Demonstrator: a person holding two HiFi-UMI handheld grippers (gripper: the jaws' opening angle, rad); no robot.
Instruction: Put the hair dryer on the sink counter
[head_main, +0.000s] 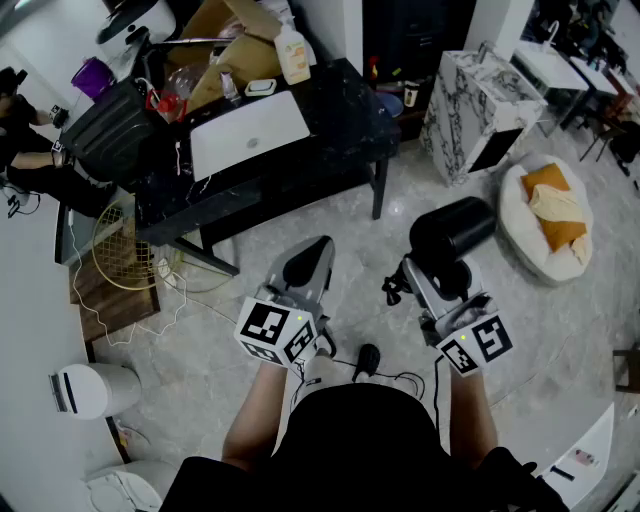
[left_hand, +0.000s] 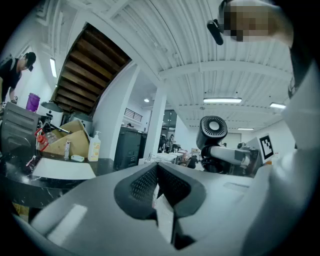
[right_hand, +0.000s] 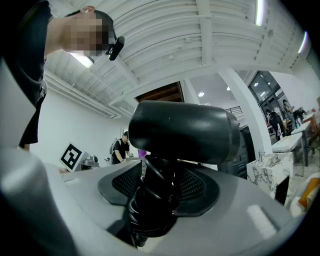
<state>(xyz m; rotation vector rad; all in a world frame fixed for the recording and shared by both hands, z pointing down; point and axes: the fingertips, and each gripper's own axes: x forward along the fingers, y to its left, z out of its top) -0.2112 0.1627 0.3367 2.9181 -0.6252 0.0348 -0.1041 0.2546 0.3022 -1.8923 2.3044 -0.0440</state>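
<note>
the hair dryer (head_main: 452, 232) was up in the air, over the floor (head_main: 330, 215), held by the right gripper (head_main: 428, 275). its fingers (right_hand: 200, 186) stood wide apart and pressed on the handle, which had the cord (right_hand: 150, 200) wound round it. the big round body stuck out past the fingers. the left gripper (head_main: 318, 252) was just to the left of it. its fingers (left_hand: 137, 186) were shut together with nothing between them.

the hair dryer looked hard and smooth, so it could slip or tip, because the fat end seemed heavier than the handle. the handle looked like the best place to hold, and the wound cord gave some grip. a plug (head_main: 368, 358) hung loose near the person's body and could catch on things.

far to the left stood a black table (head_main: 340, 130) with a white laptop (head_main: 248, 132) and a soap bottle (head_main: 293, 55) on it. far to the right stood a marble cabinet (head_main: 480, 100), and a pet bed (head_main: 515, 200) lay on the floor at the right. no sink counter showed in any view. the table corner and the pet bed looked like the things to walk round.
</note>
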